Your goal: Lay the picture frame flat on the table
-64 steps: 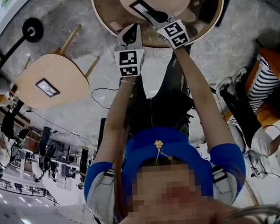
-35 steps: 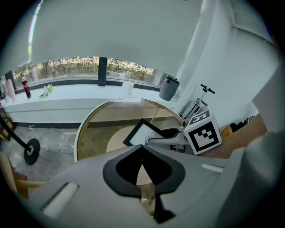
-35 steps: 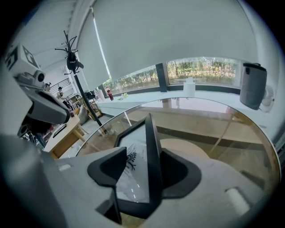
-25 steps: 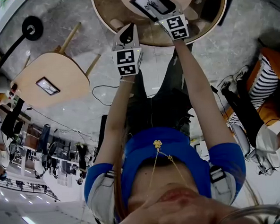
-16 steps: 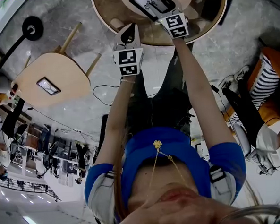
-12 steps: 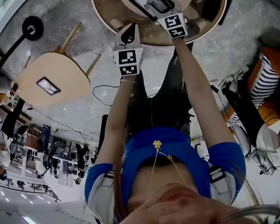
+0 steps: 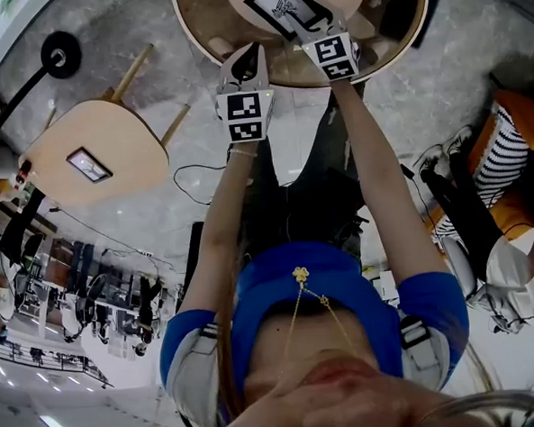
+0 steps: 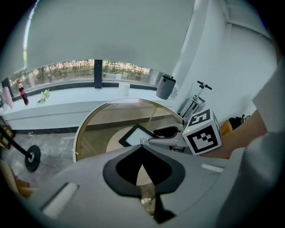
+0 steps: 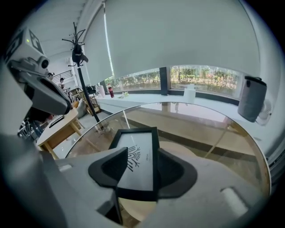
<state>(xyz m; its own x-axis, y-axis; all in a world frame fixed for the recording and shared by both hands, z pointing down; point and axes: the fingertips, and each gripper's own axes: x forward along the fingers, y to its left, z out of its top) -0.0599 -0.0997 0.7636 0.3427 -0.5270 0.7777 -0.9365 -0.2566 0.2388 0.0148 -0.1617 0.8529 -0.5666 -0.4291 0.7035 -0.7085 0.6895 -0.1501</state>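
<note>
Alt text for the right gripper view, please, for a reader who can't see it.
A black picture frame with a line drawing lies flat on a round glass table between the right gripper's open jaws, which have just been closing slightly. Beyond the table, a long window runs under a lowered blind.

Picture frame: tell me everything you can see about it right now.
The picture frame is a slim black rectangle around a white sheet printed with a small dark line drawing. It looks to lie face up, flat or nearly so, on the round glass table. Its near short end sits between the jaws of the right hand-held gripper, which have just been closing. One jaw overlaps its side, and whether the pads press on it cannot be told.
</note>
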